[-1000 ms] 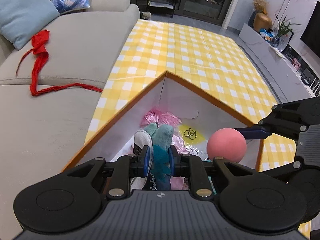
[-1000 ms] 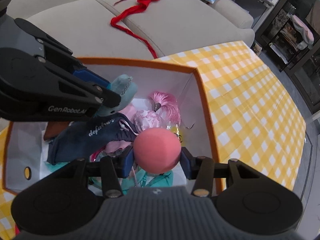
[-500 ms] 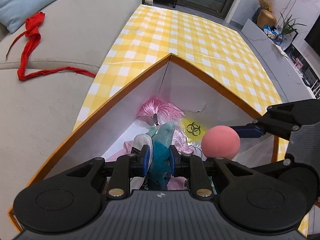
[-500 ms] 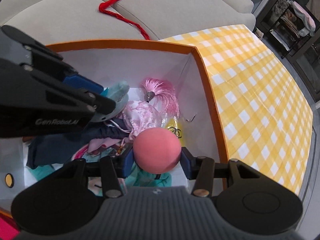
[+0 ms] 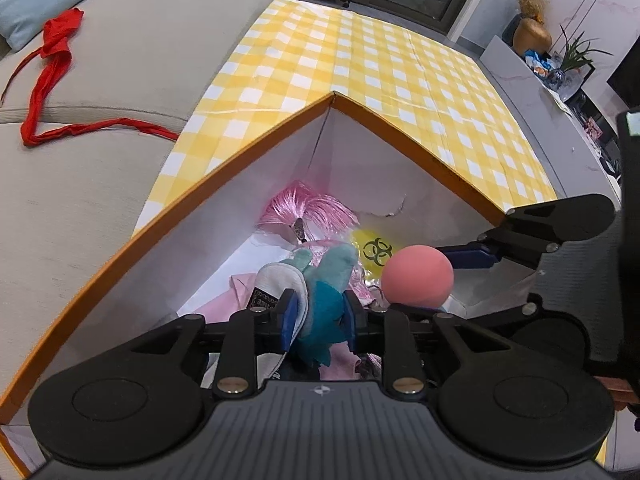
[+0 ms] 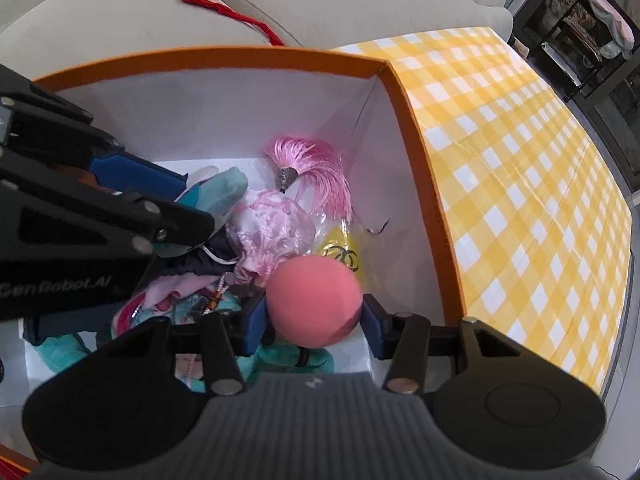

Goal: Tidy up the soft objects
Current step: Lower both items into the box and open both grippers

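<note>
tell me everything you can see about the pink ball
The pink ball is a plain salmon-pink sphere with a matte, foam-like surface, no markings and no visible dent. The right gripper is shut on it, one blue pad against each side. It hangs inside the orange-rimmed white box, above the pile of soft things and near the yellow bag; whether it touches anything beneath cannot be told. The left gripper is beside it, apart.
</note>
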Tool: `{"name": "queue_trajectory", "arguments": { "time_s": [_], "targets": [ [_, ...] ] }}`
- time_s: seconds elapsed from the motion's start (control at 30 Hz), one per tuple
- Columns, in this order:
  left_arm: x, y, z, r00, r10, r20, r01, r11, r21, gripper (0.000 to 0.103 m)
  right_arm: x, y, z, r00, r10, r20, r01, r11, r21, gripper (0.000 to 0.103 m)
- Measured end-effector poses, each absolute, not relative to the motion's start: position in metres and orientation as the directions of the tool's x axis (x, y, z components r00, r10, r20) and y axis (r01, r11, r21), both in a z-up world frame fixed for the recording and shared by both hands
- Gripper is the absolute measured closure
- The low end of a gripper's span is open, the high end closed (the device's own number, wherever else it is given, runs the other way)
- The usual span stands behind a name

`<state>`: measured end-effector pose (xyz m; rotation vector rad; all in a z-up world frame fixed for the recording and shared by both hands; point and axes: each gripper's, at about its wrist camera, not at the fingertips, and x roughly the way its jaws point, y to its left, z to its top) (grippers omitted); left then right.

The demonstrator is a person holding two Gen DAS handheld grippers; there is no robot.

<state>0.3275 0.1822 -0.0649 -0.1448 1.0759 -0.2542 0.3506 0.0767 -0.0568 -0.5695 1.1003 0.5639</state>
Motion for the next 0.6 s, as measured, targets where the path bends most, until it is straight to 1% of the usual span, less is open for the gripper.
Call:
{"name": "queue_trajectory", "arguments": {
  "time_s": [0.07,0.17,0.23,0.3,0.33,0.6],
  "targets": [
    [0.328,0.181,-0.067,0.442,-0.277,-0.853,0.136,0.961,-0.242,0.073,0.350,0.077,-0.060,0.340,0.134,-0.931,-0.677,0.722,-0.143,0.054],
    [0.328,0.180,-0.069,0.428,-0.280,-0.859,0.135,0.960,-0.245,0.068,0.347,0.078,-0.067,0.325,0.113,-0.939,-0.686,0.712,-0.152,0.054],
    [0.327,0.179,-0.069,0.422,-0.274,-0.864,0.137,0.962,-0.238,0.060,0.346,0.076,-0.070,0.314,0.104,-0.944,-0.687,0.711,-0.150,0.054],
    [0.327,0.178,-0.070,0.420,-0.265,-0.868,0.134,0.964,-0.230,0.056,0.345,0.073,-0.071,0.306,0.105,-0.946,-0.683,0.717,-0.141,0.053],
    [0.327,0.178,-0.071,0.415,-0.263,-0.871,0.134,0.965,-0.227,0.051,0.345,0.073,-0.071,0.305,0.105,-0.946,-0.682,0.718,-0.140,0.052],
    [0.320,0.179,-0.058,0.426,-0.266,-0.865,0.138,0.964,-0.228,0.046,0.336,0.071,-0.068,0.310,0.080,-0.947,-0.684,0.711,-0.164,0.048]
  ]
}}
